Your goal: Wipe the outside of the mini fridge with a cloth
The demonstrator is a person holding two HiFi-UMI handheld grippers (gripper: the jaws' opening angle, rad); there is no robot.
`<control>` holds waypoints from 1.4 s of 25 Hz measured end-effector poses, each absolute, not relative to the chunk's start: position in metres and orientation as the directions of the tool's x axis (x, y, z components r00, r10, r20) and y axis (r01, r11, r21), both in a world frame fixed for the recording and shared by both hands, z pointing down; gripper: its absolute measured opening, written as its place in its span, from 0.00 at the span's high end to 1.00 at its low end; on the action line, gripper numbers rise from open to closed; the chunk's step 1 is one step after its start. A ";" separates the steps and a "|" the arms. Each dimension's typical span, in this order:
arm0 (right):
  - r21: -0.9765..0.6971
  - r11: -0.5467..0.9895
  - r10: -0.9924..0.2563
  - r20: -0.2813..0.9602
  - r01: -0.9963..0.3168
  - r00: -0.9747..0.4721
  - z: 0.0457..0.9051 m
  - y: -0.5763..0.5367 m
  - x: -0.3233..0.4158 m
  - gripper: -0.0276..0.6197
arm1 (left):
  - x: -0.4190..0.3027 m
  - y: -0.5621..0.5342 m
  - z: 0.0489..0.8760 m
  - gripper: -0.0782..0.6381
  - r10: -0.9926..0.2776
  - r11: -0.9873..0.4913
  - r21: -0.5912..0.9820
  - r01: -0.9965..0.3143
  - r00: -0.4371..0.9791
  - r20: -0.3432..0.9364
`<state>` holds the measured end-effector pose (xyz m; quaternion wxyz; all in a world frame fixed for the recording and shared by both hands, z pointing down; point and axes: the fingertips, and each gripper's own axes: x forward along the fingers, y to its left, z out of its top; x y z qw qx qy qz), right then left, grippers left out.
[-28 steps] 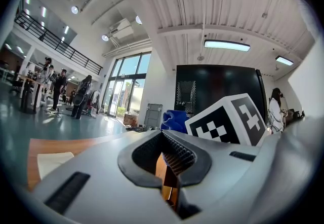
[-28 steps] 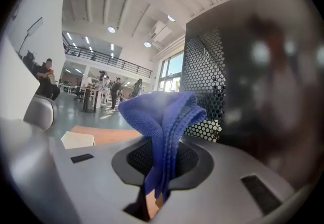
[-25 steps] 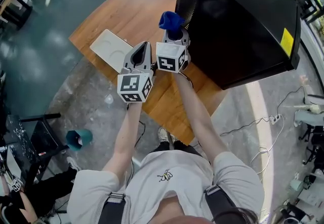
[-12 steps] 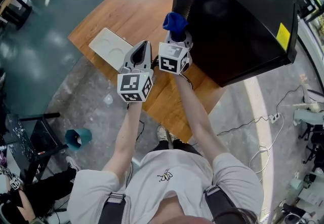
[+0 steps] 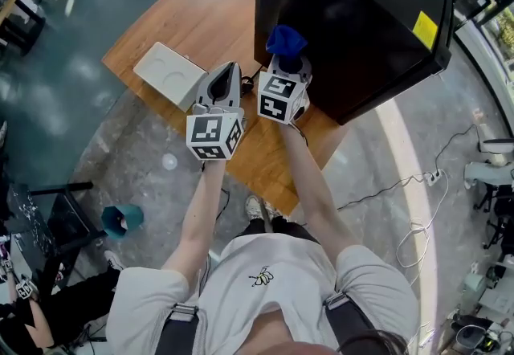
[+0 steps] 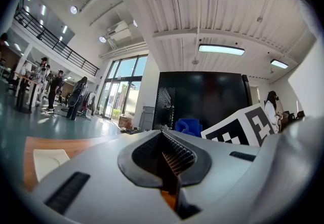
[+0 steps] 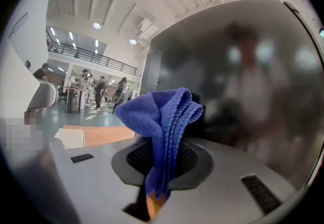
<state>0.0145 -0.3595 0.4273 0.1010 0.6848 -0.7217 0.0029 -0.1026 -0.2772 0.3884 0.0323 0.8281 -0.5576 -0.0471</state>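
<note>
Since a second ago the right gripper (image 5: 287, 64) has slid the blue cloth (image 5: 286, 40) from the vented corner of the black mini fridge (image 5: 353, 16) onto its glossy dark face. Its jaws are clamped on the cloth's lower fold, and the bunched top is at the fridge wall. The left gripper (image 5: 227, 72) hovers beside it over the wooden table (image 5: 201, 16), jaws closed on nothing, near a white tray (image 5: 167, 72).
</note>
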 end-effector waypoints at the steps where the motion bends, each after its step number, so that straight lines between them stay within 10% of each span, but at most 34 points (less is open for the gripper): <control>1: 0.137 0.056 -0.988 0.149 -0.989 -0.035 0.427 -0.355 0.020 0.85 | -0.098 -0.274 0.388 0.88 -0.924 -0.382 0.106 -0.918 0.379 -0.042; 35: 0.177 -0.192 -0.973 0.096 -0.965 0.211 0.404 -0.205 0.223 0.85 | 0.057 -0.200 0.373 0.88 -0.838 -0.546 0.115 -0.830 0.543 -0.054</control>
